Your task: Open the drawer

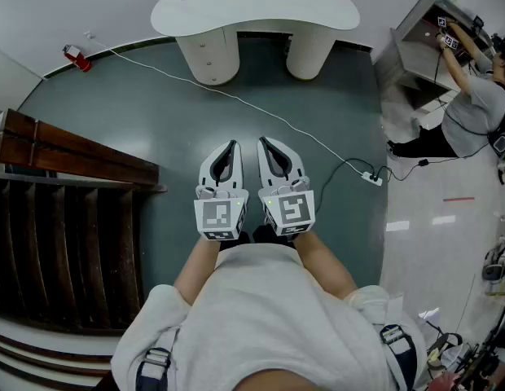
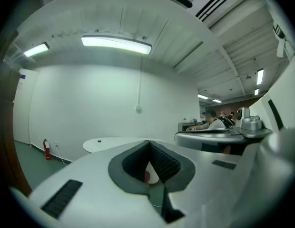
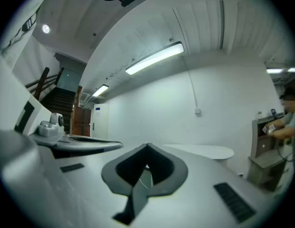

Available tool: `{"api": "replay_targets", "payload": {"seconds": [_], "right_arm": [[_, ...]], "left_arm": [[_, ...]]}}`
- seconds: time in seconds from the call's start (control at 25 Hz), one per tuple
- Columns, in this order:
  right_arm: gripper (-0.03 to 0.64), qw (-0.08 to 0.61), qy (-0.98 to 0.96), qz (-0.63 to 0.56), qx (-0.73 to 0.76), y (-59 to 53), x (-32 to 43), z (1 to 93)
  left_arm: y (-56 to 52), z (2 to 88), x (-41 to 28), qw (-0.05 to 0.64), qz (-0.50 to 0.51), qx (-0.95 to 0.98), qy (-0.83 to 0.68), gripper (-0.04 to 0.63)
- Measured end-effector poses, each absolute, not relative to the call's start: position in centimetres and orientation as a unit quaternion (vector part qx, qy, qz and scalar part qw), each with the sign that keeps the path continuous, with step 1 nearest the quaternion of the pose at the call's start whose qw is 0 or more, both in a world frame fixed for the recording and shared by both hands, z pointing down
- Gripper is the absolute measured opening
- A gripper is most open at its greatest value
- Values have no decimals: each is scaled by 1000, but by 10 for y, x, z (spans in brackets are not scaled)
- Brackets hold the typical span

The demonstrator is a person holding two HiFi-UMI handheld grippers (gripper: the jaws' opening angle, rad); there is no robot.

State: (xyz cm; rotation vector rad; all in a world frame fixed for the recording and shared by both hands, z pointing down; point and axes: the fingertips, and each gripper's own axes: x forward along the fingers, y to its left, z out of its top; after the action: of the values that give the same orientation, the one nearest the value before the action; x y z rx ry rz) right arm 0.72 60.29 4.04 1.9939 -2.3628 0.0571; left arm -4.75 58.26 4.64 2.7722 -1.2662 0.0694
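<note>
A white kidney-shaped table (image 1: 252, 6) stands far ahead on two rounded pedestals. The left pedestal (image 1: 208, 55) has small knobs down its front, like drawer fronts. I hold both grippers level and side by side in front of my body, well short of the table. In the head view the left gripper (image 1: 230, 146) and the right gripper (image 1: 265, 142) each have their tips together and hold nothing. The left gripper (image 2: 148, 142) points at the table (image 2: 109, 144) from a distance. The right gripper (image 3: 147, 146) also faces the table (image 3: 204, 151), with its jaws shut.
A white cable (image 1: 236, 100) crosses the green floor to a power strip (image 1: 372, 177). A red fire extinguisher (image 1: 76, 57) stands by the far-left wall. A wooden stair rail (image 1: 73, 153) runs along my left. At the right, a person (image 1: 472, 104) works at a grey cabinet (image 1: 415, 47).
</note>
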Motion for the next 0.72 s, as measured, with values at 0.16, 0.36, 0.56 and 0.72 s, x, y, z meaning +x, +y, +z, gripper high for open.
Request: {"api": "replay_targets", "payload": {"seconds": [0.16, 0.36, 0.56, 0.72], "right_arm": [[12, 23, -764, 20, 645, 601, 18, 42], [12, 13, -763, 20, 646, 600, 38, 45], [12, 17, -766, 21, 643, 594, 61, 49], [12, 24, -772, 19, 635, 588, 76, 53]], "left_arm": [[582, 50, -36, 47, 27, 910, -412, 6], [579, 54, -16, 52, 29, 908, -415, 6], [575, 58, 7, 56, 33, 905, -421, 6], [573, 61, 23, 54, 35, 902, -427, 6]]}}
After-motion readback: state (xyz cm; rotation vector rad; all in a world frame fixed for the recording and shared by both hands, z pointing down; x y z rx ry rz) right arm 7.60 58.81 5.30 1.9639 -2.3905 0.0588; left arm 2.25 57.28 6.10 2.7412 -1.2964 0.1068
